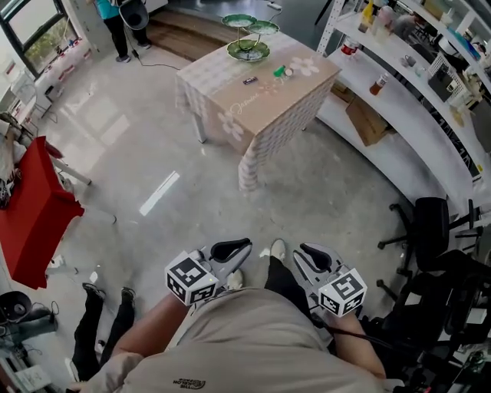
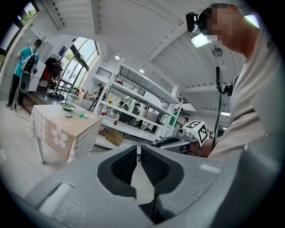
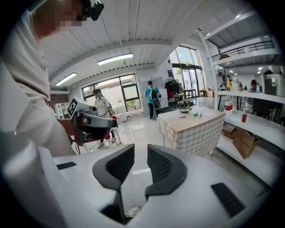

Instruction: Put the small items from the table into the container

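A table (image 1: 253,104) with a beige flower-print cloth stands far off across the floor. On it are a tiered green dish stand (image 1: 247,38), a small black item (image 1: 250,80), a green item (image 1: 279,71) and a white item (image 1: 290,73). Both grippers are held close to the person's body, well short of the table. My left gripper (image 1: 244,247) (image 2: 138,149) has its pads nearly together with nothing in them. My right gripper (image 1: 301,252) (image 3: 140,151) shows a small gap between its pads with nothing between them. The table (image 3: 191,122) lies ahead to the right in the right gripper view.
White shelving (image 1: 406,100) with bottles curves along the right, with a cardboard box (image 1: 367,119) under it. A black office chair (image 1: 430,226) stands at the right. A red-covered stand (image 1: 31,207) is at the left. Another person's legs (image 1: 103,322) show at lower left; someone stands at the back (image 1: 115,23).
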Motion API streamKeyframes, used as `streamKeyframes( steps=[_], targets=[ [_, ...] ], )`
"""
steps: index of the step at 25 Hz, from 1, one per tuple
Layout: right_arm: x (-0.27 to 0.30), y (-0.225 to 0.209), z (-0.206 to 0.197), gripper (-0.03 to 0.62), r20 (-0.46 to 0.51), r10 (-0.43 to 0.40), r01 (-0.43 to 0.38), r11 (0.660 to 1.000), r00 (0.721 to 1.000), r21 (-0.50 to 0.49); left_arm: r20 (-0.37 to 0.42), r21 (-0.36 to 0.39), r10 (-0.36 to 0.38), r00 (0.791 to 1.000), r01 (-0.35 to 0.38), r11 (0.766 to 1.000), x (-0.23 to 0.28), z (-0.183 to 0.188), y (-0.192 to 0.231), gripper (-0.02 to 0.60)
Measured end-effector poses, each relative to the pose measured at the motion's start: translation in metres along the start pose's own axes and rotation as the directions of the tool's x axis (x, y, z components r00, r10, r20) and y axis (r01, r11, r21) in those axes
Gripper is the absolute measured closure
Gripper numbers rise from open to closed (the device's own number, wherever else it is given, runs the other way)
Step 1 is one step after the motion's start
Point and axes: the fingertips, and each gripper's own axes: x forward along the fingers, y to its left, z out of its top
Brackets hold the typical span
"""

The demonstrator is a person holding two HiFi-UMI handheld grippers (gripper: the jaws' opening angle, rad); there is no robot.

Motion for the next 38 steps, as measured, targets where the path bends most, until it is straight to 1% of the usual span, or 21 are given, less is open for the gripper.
streamKeyframes(
  steps=[2, 5, 8, 13, 17, 18, 20, 22, 26, 30, 34, 38],
  targets=[
    [0.006, -0.021, 0.002, 0.478, 0.006, -0.005, 0.005, 1.000, 1.000, 0.001, -0.008, 0.009, 0.005, 1.000, -0.005, 1.000, 0.017, 0.004, 0.008, 0.555],
    [0.019, -0.055, 0.011, 0.462, 0.018, 0.021, -0.021, 1.000, 1.000, 0.000, -0.021, 0.001, 0.028, 0.999, -0.028, 1.000, 0.044, 0.015, 0.026, 0.521],
    [0.029, -0.099, 0.024, 0.462, 0.031, 0.044, -0.044, 0.999, 0.999, 0.007, -0.038, 0.000, 0.055, 0.998, -0.055, 0.998, 0.079, 0.033, 0.044, 0.514],
    [0.033, -0.196, 0.048, 0.464, 0.033, 0.063, -0.063, 0.998, 0.997, 0.004, -0.036, 0.027, 0.098, 0.995, -0.097, 0.995, 0.166, 0.080, 0.070, 0.514],
    [0.032, -0.259, 0.061, 0.465, 0.037, 0.085, -0.085, 0.996, 0.996, -0.002, -0.028, 0.056, 0.112, 0.993, -0.110, 0.992, 0.224, 0.108, 0.080, 0.517],
    [0.034, -0.274, 0.064, 0.465, 0.036, 0.089, -0.089, 0.996, 0.995, -0.004, -0.025, 0.061, 0.120, 0.992, -0.119, 0.991, 0.235, 0.113, 0.083, 0.525],
    [0.040, -0.298, 0.067, 0.469, 0.033, 0.098, -0.098, 0.995, 0.995, -0.006, -0.025, 0.056, 0.138, 0.990, -0.136, 0.989, 0.252, 0.119, 0.091, 0.562],
    [0.048, -0.314, 0.070, 0.474, 0.034, 0.109, -0.110, 0.994, 0.993, 0.006, -0.032, 0.033, 0.151, 0.988, -0.150, 0.988, 0.262, 0.122, 0.098, 0.573],
    [0.073, -0.336, 0.076, 0.476, 0.023, 0.134, -0.135, 0.991, 0.991, 0.027, -0.036, -0.013, 0.176, 0.984, -0.176, 0.984, 0.270, 0.129, 0.119, 0.574],
    [0.110, -0.352, 0.084, 0.475, -0.004, 0.154, -0.154, 0.987, 0.988, 0.035, -0.029, -0.028, 0.199, 0.980, -0.199, 0.980, 0.268, 0.139, 0.149, 0.574],
    [0.154, -0.381, 0.095, 0.474, -0.035, 0.131, -0.130, 0.991, 0.991, 0.028, -0.014, -0.029, 0.207, 0.978, -0.207, 0.978, 0.268, 0.149, 0.191, 0.574],
    [0.196, -0.412, 0.121, 0.470, -0.068, 0.086, -0.086, 0.996, 0.994, 0.004, 0.009, -0.027, 0.200, 0.980, -0.200, 0.979, 0.269, 0.174, 0.238, 0.574]
  ],
)
